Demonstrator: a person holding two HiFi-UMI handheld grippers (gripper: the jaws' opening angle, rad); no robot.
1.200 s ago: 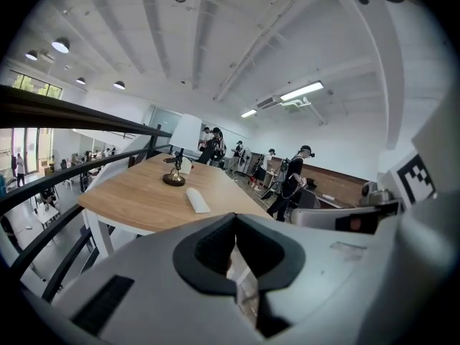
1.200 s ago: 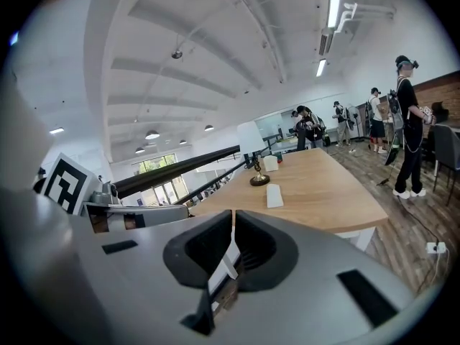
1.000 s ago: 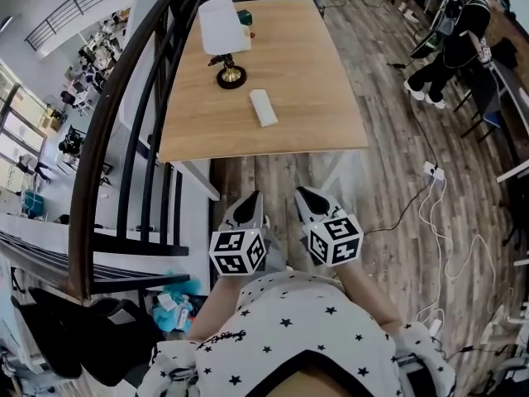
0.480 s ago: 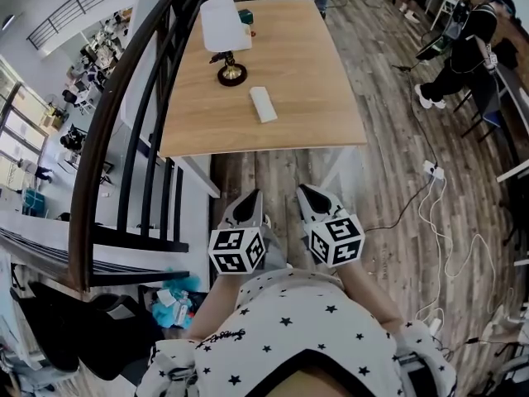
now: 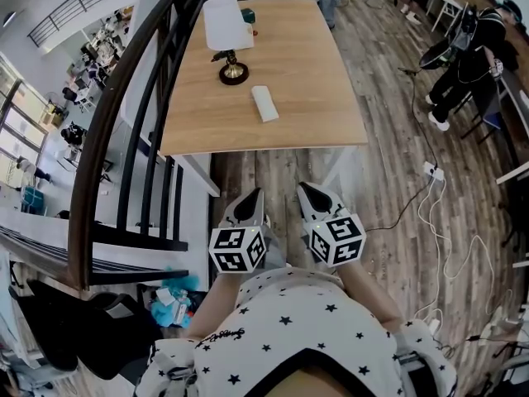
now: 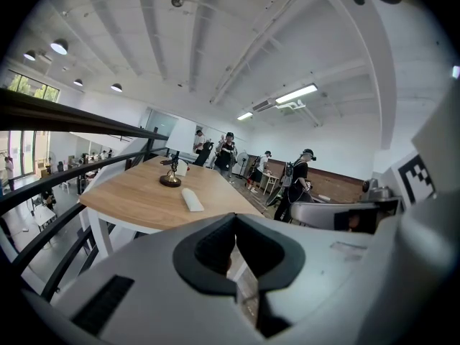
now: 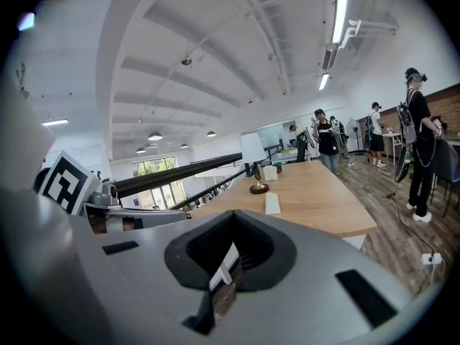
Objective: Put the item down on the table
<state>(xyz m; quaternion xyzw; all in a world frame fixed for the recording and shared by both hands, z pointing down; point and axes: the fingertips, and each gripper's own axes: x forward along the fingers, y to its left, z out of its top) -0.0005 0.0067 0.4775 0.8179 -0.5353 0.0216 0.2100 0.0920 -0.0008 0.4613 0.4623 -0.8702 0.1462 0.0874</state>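
A white oblong item [image 5: 264, 103] lies flat on the wooden table [image 5: 322, 81], in front of a lamp [image 5: 228, 40]. Both grippers hang close to my body, over the floor and short of the table's near edge. My left gripper [image 5: 251, 197] is shut with nothing between its jaws. My right gripper [image 5: 305, 193] is also shut and empty. In the left gripper view the left gripper [image 6: 233, 254] points toward the table, and the white item [image 6: 192, 200] lies far ahead. In the right gripper view the right gripper [image 7: 228, 261] faces the same white item [image 7: 272, 203].
A dark curved stair railing [image 5: 124, 114] runs along the table's left side. A small green object [image 5: 245, 15] sits behind the lamp. Cables [image 5: 438, 197] trail over the wood floor at the right, and people [image 5: 467, 56] stand farther off there.
Both grippers have stayed where they were, shut. Only the people in the background at the right have shifted.
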